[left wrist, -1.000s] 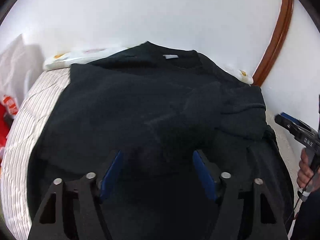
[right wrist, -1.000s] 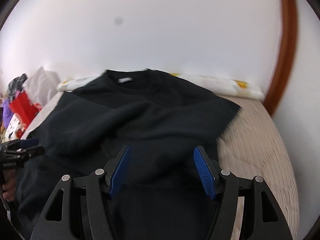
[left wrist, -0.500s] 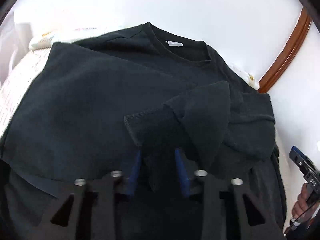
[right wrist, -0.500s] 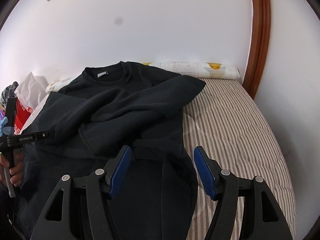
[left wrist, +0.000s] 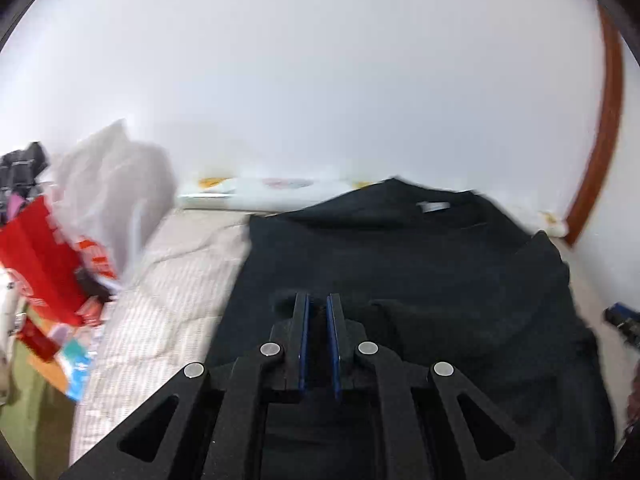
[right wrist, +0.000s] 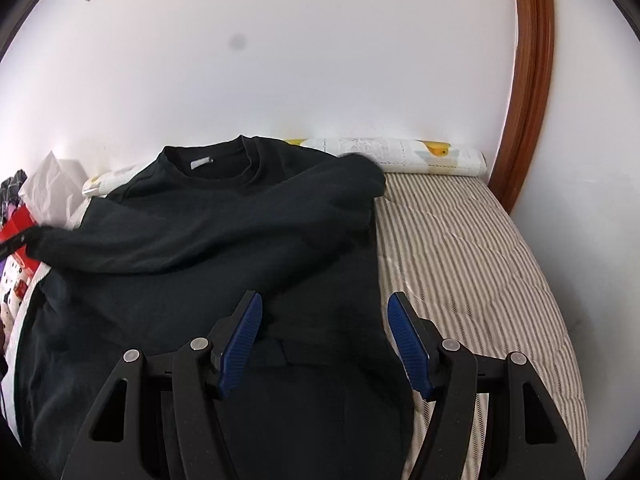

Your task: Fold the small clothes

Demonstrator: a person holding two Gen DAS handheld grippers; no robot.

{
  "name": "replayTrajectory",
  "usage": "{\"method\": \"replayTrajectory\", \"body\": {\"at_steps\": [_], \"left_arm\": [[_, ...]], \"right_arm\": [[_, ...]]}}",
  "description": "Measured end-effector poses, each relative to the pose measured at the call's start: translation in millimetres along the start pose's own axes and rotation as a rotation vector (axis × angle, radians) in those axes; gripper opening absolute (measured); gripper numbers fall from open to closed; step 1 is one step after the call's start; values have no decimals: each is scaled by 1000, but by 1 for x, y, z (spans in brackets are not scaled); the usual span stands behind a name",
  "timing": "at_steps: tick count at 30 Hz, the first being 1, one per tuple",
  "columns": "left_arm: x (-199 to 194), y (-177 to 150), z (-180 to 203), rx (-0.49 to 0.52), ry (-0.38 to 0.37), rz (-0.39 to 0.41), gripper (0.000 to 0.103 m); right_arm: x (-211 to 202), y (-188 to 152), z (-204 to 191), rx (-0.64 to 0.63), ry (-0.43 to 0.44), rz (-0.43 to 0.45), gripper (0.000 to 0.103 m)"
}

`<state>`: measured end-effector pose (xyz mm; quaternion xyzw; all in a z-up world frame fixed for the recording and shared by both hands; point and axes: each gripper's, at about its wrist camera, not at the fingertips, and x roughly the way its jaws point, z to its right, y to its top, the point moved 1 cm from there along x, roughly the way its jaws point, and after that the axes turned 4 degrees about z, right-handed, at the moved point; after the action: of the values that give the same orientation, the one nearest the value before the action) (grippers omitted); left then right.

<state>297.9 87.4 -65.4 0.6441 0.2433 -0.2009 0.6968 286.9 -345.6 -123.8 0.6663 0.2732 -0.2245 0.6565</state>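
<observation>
Across the striped bed (right wrist: pixel 472 264) lies a black sweatshirt (right wrist: pixel 192 264), collar toward the white wall (right wrist: pixel 320 60), a small pale label (right wrist: pixel 202 163) showing inside the neck. One sleeve (right wrist: pixel 168 240) drawn across the chest toward the left edge, its cuff end lifted there beside a dark tool tip at the frame border. Left tool (left wrist: pixel 318 300) with blue pads nearly together, pinched on black cloth, apparently the sleeve cuff, above the sweatshirt (left wrist: pixel 420 280); picture blurred, so exact grip hard to judge. Right tool (right wrist: pixel 324 312) spread wide, blue fingers (right wrist: pixel 240 344) apart, nothing between them, hovering over the lower right part of the garment near its edge. Rolled patterned bedding (right wrist: pixel 420 156) along the wall behind the collar. Red bag (left wrist: pixel 36 264) and white plastic bag (left wrist: pixel 104 184) piled off the left side of the bed (left wrist: pixel 168 288). Brown wooden door frame (right wrist: pixel 532 80) at right.
</observation>
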Motion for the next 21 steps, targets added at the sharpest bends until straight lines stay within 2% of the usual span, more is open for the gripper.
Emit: {"method": "replayTrajectory", "body": {"at_steps": [4,10,12,15,21], "left_arm": [[16,-14,-30,-55,6,-57,8],[35,-45,-31,-43,-4,-159,9],[40,-51,-31,-51,-10,-189,13],[40,-58,-32,-59,17,-212,13],[32,-59,-40,-110,7,-199,13]], "right_arm": [[11,8,-5,9,-10,-11,64],[40,5,-10,-40,-89,-69,64],[55,0,-7,-40,-113,-107,64],[71,-7,2,0,-121,-174,64],[53,-9,7,49,-97,-159,64]]}}
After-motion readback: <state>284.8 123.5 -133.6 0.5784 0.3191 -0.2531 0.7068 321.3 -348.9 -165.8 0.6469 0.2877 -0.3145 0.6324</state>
